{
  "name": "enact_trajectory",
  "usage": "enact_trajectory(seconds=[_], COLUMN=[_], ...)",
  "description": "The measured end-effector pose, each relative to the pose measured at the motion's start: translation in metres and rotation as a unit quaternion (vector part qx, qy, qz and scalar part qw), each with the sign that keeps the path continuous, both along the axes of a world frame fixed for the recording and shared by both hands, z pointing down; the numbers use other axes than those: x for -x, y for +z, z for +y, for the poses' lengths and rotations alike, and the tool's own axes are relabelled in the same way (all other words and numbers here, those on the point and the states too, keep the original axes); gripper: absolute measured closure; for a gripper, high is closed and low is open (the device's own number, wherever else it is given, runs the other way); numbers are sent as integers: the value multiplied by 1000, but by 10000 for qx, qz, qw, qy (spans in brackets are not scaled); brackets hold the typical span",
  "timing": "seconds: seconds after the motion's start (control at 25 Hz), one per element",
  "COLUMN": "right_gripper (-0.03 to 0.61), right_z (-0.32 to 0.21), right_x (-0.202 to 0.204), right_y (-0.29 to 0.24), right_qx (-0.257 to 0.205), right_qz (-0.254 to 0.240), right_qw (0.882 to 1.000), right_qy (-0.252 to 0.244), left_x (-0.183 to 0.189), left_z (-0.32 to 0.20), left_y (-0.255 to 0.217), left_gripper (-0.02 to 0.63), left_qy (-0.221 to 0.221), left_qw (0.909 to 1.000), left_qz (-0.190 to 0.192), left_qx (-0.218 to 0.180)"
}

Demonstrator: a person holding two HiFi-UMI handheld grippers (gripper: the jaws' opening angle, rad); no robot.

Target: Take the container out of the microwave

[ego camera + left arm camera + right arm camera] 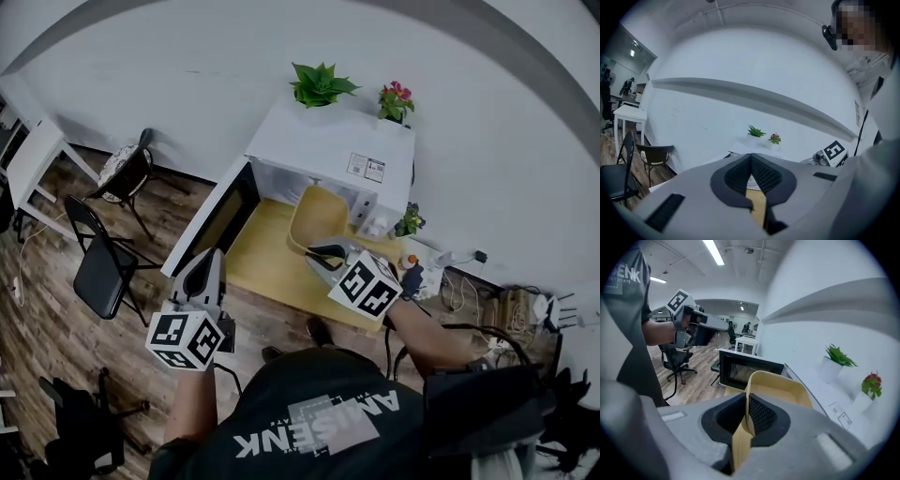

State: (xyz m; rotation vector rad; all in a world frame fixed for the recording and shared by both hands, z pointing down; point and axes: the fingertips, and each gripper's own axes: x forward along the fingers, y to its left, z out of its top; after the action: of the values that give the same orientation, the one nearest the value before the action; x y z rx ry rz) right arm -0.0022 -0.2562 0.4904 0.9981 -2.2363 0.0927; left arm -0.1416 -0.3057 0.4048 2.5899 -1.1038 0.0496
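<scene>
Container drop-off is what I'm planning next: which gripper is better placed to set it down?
Right. The right gripper is shut on the rim of the yellow container, holding it in front of the open microwave. The left gripper is shut on nothing, beside the door.

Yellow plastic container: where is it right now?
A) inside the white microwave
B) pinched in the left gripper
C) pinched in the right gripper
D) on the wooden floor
C: the right gripper is shut on the rim of the yellow plastic container, outside the white microwave.
</scene>
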Motion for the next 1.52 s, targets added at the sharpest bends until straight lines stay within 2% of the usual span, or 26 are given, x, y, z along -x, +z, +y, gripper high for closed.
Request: enact_trajectory(seconds=[0.44, 0.68, 0.88, 1.52], right_gripper=[551, 552, 552, 552], right_z=[17, 18, 15, 4], right_x=[-24, -36, -41, -43], right_y=[-76, -99, -105, -107], right_qx=[-526, -786, -876, -894], right_qz=[13, 1, 95, 163], right_qw=[9985, 9967, 9960, 9957], right_qy=[138, 218, 137, -155], left_x=[-31, -43, -45, -42], left_z=[-8, -5, -8, -20], left_y=[-26, -36, -43, -46], left_gripper=[612, 612, 612, 612], left_qy=[282, 311, 211, -103], left_qw=[9973, 9970, 9976, 9964], left_qz=[-376, -288, -176, -357], left_qx=[-566, -651, -640, -762])
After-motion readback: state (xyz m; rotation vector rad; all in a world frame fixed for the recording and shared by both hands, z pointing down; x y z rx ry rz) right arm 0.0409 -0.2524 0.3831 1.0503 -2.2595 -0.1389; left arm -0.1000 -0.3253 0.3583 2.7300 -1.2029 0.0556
